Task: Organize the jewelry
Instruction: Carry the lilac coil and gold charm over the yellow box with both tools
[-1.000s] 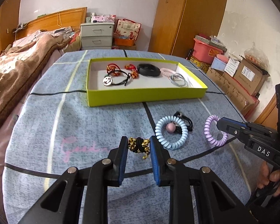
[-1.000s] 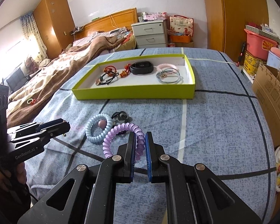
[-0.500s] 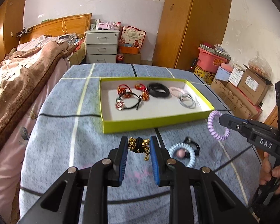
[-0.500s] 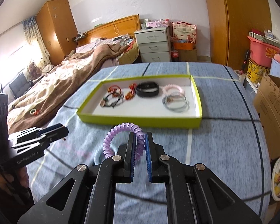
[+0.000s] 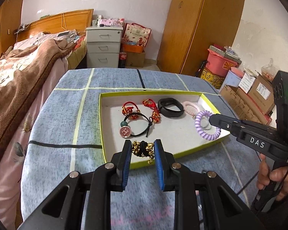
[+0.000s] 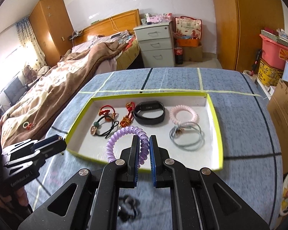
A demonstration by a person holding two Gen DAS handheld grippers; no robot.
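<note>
Left wrist: beaded black tie (image 5: 143, 149), coiled lilac band (image 5: 206, 127)

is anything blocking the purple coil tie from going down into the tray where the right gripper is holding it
Nothing visible does. The right gripper holds the purple coil hair tie above the near part of the yellow-green tray, and the white floor beneath looks bare. The grey rings lie to the right, the black tie with the round charm to the left.

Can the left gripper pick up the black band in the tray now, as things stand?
Probably not yet. The left gripper is already shut on the black tie with gold beads, so its jaws are full. The path to the black band over the tray looks free.
</note>
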